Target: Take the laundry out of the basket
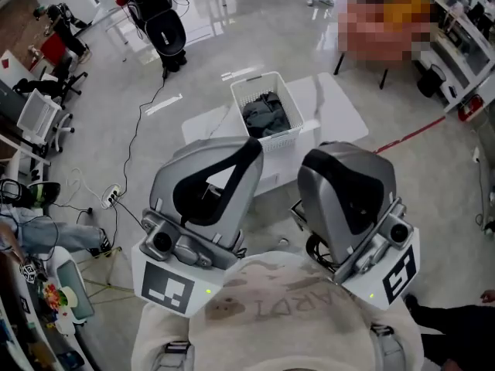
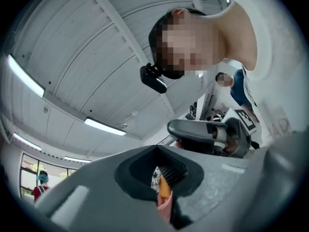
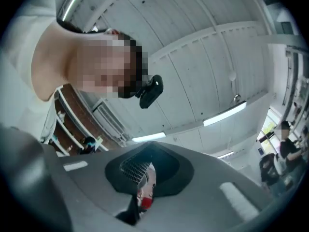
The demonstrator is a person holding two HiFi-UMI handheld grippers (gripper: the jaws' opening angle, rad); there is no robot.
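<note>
A white slatted laundry basket stands on a white table ahead of me, with dark grey laundry bunched inside. Both grippers are held close to my chest, far short of the basket, and point upward. My left gripper has its grey jaws pressed together with nothing between them; in its own view they frame only ceiling and a person's head. The jaws of my right gripper are likewise shut and hold nothing. The left gripper view also catches the right gripper from the side.
A black wheeled chair stands on the glossy floor beyond the table. Cables and a power strip trail at left. A seated person's legs are at far left. Shelving lines the right side.
</note>
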